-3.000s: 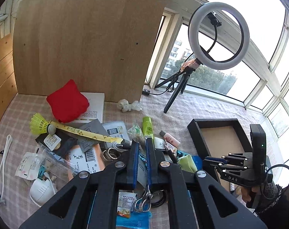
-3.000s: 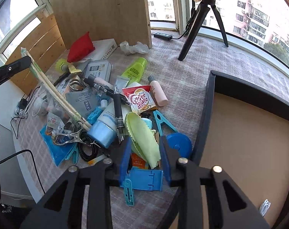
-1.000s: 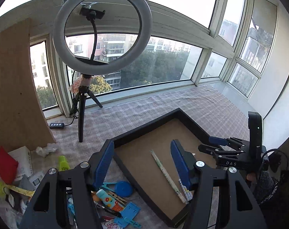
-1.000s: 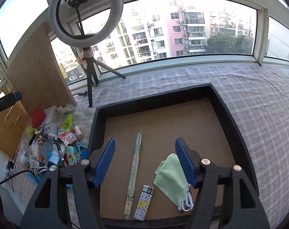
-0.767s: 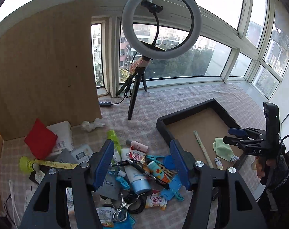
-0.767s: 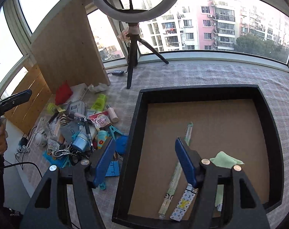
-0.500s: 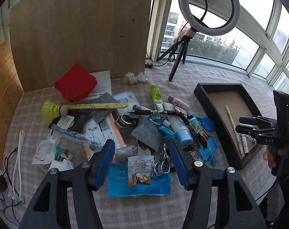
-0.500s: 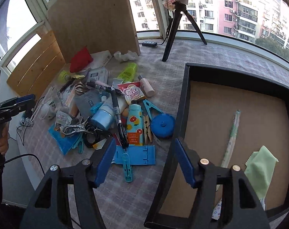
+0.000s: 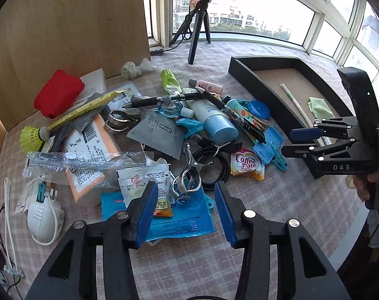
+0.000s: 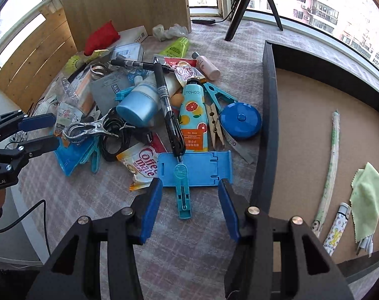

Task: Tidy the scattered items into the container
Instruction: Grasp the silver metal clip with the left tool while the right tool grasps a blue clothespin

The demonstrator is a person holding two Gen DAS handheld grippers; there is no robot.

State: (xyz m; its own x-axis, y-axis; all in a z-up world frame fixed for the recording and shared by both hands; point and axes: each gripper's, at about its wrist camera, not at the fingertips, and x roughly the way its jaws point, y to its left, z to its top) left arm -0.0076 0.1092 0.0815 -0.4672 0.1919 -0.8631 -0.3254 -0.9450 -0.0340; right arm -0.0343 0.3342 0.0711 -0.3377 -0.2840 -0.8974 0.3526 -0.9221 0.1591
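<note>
Progress is early: most of the clutter is not yet in the black shallow tray with a brown board floor (image 10: 268, 115). Left to right in the right-wrist view: left gripper (image 10: 43, 131) at 9 o'clock, jaws apart, nothing between them, just beside the shiny metal spring clip (image 10: 89, 128); mid-frame the heap, with a pale blue capped bottle (image 10: 139, 105), black pen (image 10: 165, 102), fruit-printed tube (image 10: 193, 115) and round blue tape measure (image 10: 240, 121); right gripper (image 10: 189, 207) at 6 o'clock, jaws having just been closing but spread, straddling the tail of the flat blue plastic phone stand (image 10: 194, 168) without pressing it. At 3 to 4 o'clock the tray holds only a long paper-wrapped stick (image 10: 331, 160), patterned lighter (image 10: 338, 227), green cloth (image 10: 367, 197) and a white cable end. Left-wrist view alone shows the yellow shuttlecock (image 9: 30, 137), white charger (image 9: 45, 216) and blue foil packet (image 9: 179, 221) under the left jaws, which have likewise been narrowing, empty. Only the right-wrist view shows the lighter whole and the tray's floor in full.
</note>
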